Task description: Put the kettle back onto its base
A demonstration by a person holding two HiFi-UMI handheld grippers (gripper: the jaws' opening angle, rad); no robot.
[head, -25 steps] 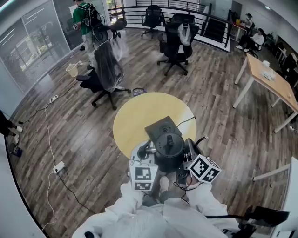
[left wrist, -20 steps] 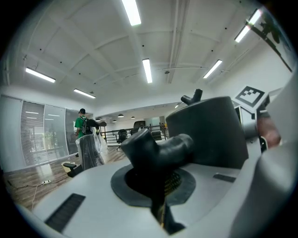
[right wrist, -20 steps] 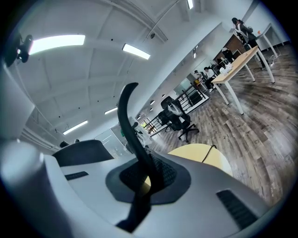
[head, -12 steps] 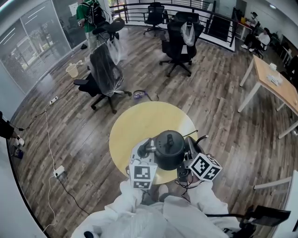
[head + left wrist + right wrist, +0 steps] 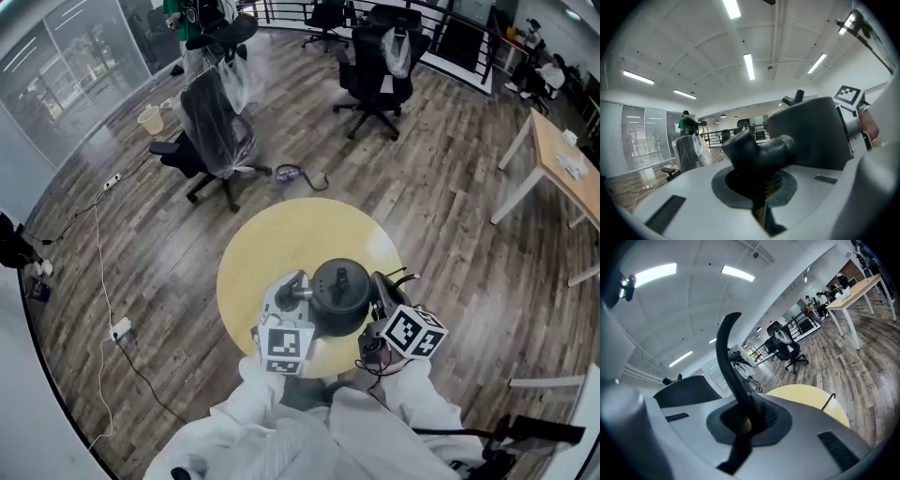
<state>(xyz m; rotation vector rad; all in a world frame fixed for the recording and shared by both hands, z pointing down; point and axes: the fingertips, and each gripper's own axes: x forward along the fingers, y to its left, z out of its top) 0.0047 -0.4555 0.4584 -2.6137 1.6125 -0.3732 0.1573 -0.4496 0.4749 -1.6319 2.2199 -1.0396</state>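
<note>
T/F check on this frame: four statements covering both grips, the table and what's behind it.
1. The left gripper is shut on the spout of the kettle. True.
2. The right gripper is open and empty. False: it is shut on the kettle's handle.
3. The table is square and white. False: it is round and yellow.
4. A plastic-covered office chair stands on the floor beyond the table. True.
</note>
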